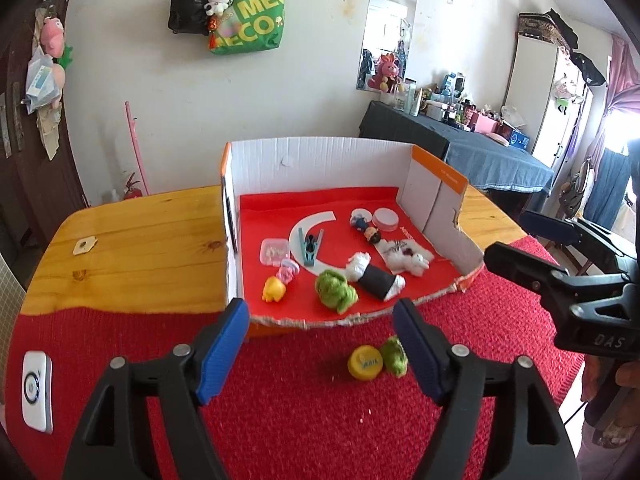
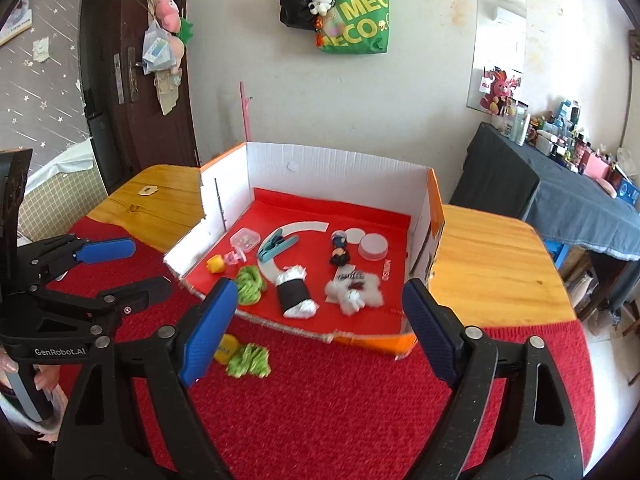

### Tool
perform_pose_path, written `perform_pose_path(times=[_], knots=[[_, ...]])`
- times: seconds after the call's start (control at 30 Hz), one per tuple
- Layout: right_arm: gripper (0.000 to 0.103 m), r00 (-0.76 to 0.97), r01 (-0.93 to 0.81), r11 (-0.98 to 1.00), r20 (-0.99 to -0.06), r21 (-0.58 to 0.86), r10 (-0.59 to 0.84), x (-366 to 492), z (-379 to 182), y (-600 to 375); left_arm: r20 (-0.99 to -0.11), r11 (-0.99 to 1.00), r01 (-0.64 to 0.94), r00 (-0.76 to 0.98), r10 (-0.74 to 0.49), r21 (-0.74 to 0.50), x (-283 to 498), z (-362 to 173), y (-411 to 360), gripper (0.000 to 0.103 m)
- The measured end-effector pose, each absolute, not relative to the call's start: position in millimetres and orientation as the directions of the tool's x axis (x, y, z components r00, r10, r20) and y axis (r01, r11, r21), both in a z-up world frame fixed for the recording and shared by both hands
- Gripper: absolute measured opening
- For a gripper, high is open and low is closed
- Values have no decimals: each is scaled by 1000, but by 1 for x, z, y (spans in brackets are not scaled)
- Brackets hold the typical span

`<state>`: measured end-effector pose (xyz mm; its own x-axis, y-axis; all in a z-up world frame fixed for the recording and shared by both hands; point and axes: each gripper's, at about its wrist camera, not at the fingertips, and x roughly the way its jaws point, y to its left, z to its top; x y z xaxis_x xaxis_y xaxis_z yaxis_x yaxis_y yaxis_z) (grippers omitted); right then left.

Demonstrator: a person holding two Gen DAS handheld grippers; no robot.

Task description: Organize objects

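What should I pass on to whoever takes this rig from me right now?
Left gripper: jaws open, empty, above the red cloth in front of the box.
Right gripper: jaws open, empty, also in front of the box.
Done: the cardboard box already holds a green pom-pom, yellow toy, black roll, white plush, clip, figurines and lids.
Left: the yellow cap and second green pom-pom lie touching on the cloth outside the box; likely these go in next.
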<state>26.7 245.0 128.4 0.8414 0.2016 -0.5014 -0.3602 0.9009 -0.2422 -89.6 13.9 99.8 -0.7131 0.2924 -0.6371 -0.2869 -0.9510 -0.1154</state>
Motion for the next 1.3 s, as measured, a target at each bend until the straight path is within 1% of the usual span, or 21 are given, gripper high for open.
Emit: perform_pose_path(times=[0.1,0.27,0.33,0.4,0.7,1.3], knots=[[91,837,-364,906,-503,-216,216,18,119,241,-642,-952,-280,-708,294,-126,-83,91,12,81],[91,832,-351,914,-515,-202,206,11,98,238,-661,-959,-261,-701,268,-112,-78,71,15,82],[95,828,-341,920,-525,-193,197,11,90,236,-665,-963,-252,-704,251,-96,-76,63,16,87],[96,825,-332,926,-532,-181,192,10,80,234,-672,-966,-239,-700,240,-97,-76,56,16,89],[96,785,-308,938,-600,-162,154,18,47,227,-732,-973,-196,-644,224,-125,-81,21,11,89],[96,768,-254,957,-631,-139,112,26,36,221,-746,-971,-203,-626,227,-125,-86,16,13,91]])
